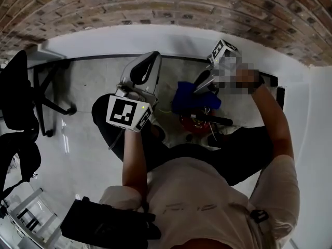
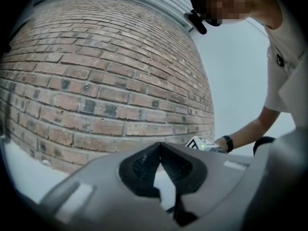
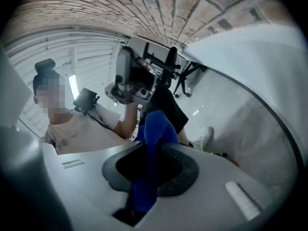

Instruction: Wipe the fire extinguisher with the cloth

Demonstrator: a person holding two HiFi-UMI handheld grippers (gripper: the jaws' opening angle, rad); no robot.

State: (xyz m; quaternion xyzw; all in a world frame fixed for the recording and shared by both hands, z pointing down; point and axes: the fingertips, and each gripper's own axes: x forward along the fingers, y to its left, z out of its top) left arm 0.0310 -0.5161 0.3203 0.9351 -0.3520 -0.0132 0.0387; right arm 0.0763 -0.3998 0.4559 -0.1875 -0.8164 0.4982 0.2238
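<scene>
Right gripper (image 3: 153,153) was clenched on the blue cloth (image 3: 157,128), a fold standing up between its jaws. In the head view, the cloth (image 1: 193,98) hung from that gripper (image 1: 205,82) directly above the red fire extinguisher (image 1: 191,122), which sat low on the pale floor by the person's legs; contact between the two unclear. Left gripper (image 2: 160,148) had its jaw tips together, nothing between them, raised and aimed at the brick wall (image 2: 96,81), beside the cloth. Black office chair (image 1: 18,95) stood far left.
</scene>
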